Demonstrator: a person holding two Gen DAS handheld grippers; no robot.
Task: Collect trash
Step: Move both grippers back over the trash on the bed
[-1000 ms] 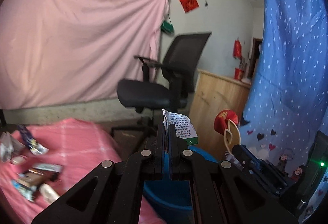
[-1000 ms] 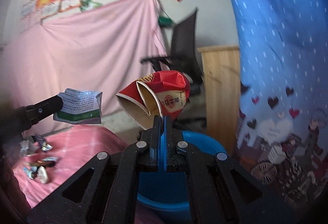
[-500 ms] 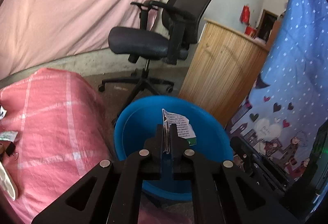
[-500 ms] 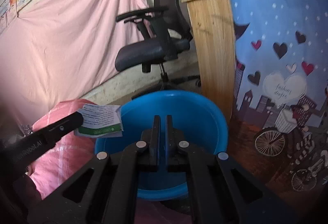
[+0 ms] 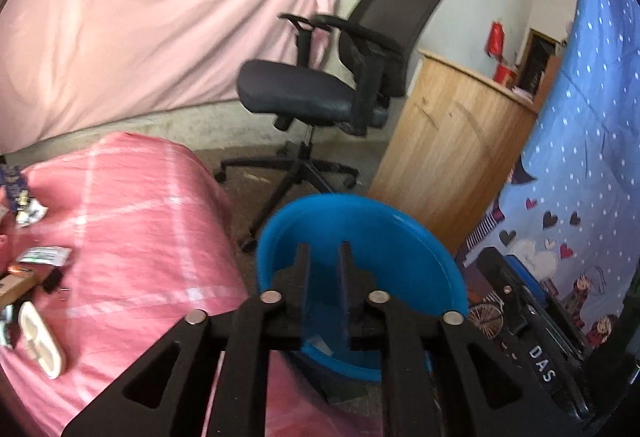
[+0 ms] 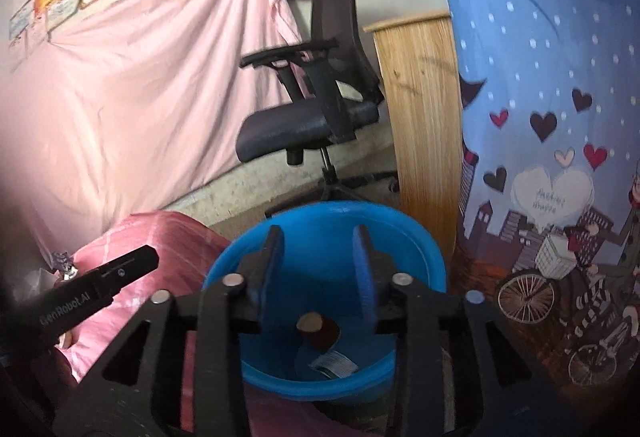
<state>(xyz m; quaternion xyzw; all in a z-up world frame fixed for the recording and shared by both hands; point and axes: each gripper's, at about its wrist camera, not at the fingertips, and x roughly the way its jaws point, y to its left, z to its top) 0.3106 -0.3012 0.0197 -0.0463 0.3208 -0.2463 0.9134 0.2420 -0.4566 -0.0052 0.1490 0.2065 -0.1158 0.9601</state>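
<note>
Since half a second ago: both grippers have let go over the blue basin (image 6: 424, 261), so this pair of drops looks finished.
Trash in basin: a crushed red paper cup (image 6: 318, 329) and a white-and-green paper wrapper (image 6: 334, 363) lie touching at the bottom, low centre of the right wrist view; a second ago each was held in the air.
Left gripper (image 5: 323, 277): fingers parted with nothing between them, lower centre of its frame, above the basin; the wrapper it pinched half a second ago is gone from its grasp.
Right gripper (image 6: 318, 265): fingers spread wide and empty, directly over the cup.
Trash left: wrappers and small packets (image 5: 40, 257) lie on the pink cloth (image 5: 140, 237) at the left edge of the left wrist view.
Meaning for the task: I judge it only partly done; both grippers are free to return to the cloth.
Surroundings: office chair (image 5: 320, 89) and wooden cabinet (image 5: 452, 145) stand behind the basin.
</note>
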